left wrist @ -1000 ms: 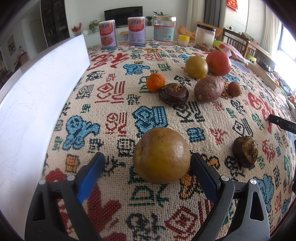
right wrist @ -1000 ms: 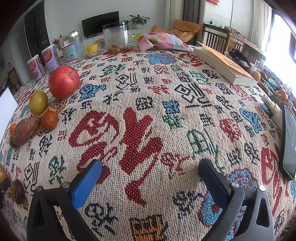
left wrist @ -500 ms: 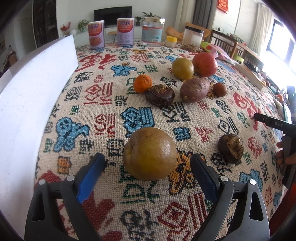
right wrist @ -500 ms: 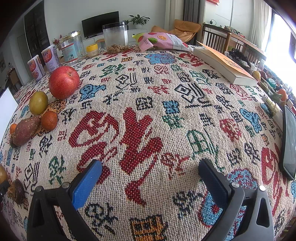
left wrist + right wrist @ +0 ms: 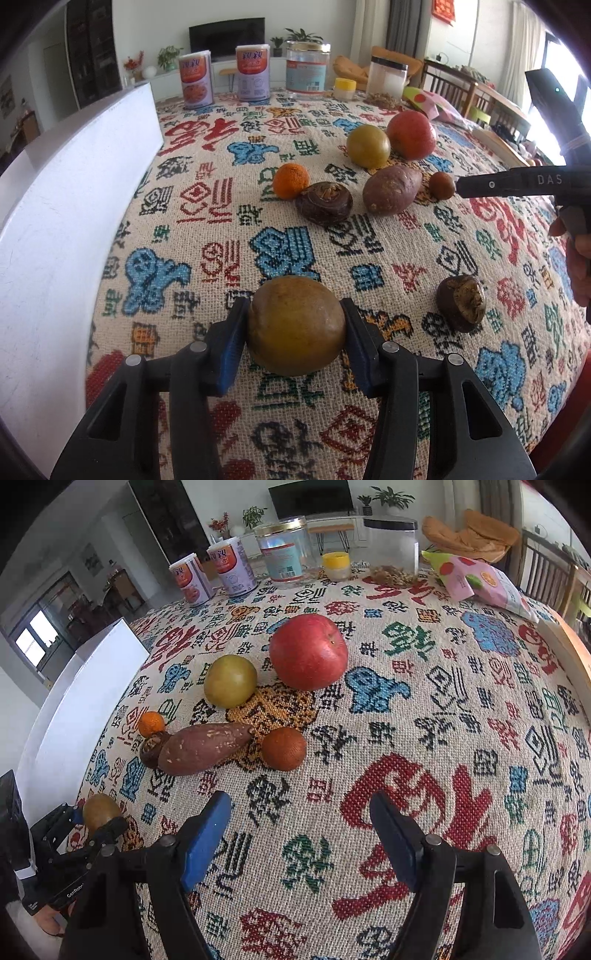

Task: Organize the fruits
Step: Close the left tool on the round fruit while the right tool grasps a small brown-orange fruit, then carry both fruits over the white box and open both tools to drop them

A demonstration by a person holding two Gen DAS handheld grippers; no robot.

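A second ago the left gripper (image 5: 295,328) stood wide around the brown pear (image 5: 295,325); now its closing fingers (image 5: 231,343) touch it. The right gripper (image 5: 299,834), narrowing and empty, has swung toward the sweet potato (image 5: 207,747); bare surface (image 5: 461,720) lies beyond its fingers.

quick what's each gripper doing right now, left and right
Left gripper: closing, pads against the brown-yellow fruit.
Right gripper: closing, nothing between its jaws, only the tablecloth below.

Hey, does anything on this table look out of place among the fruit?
Yes: a sweet potato lies among the fruit beside the small brown round fruit, a root vegetable rather than a fruit. Nothing looks spilled or damaged.
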